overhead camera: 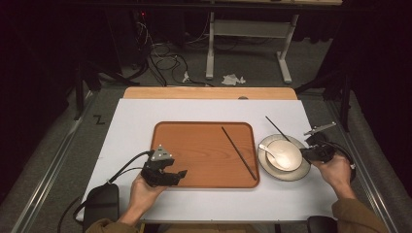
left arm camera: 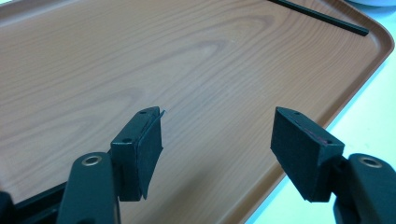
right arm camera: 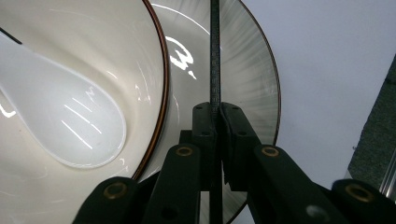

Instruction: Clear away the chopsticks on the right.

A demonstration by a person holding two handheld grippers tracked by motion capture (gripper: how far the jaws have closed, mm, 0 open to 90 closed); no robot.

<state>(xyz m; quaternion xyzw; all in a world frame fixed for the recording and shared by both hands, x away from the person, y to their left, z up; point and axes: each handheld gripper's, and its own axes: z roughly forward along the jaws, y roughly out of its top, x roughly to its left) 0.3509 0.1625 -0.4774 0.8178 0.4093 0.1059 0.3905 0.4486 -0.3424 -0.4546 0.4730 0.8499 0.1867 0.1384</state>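
Left claw (overhead camera: 180,173): black, blocky pads standing wide apart with nothing between them; it hovers over the near left part of the tray, a grey three-cornered plate on top.
Tray (overhead camera: 194,145): flat rectangle with rounded corners and a low raised rim, warm wood grain; the left gripper view (left arm camera: 140,60) brings out its long curved grain lines, which the high view flattens to plain orange-brown.
Chopstick on tray (overhead camera: 238,152): thin, dark, straight stick lying slantwise on the tray's right part, well apart from the left claw; its squared end shows at the top of the left gripper view (left arm camera: 327,18).
Bench (overhead camera: 131,121): white, smooth sheet over a wooden top.
Bowl (overhead camera: 284,154): round, glossy cream, with a thin brown rim in the right gripper view (right arm camera: 46,46); it sits on a grey-streaked plate (overhead camera: 302,171).
Spoon (overhead camera: 270,153): white glossy ceramic, lying in the bowl.
Second chopstick (right arm camera: 215,56): dark, ridged, running straight up from the pads across the plate.
Right claw (right arm camera: 217,109): clamped narrow on the second chopstick, at the plate's right edge.
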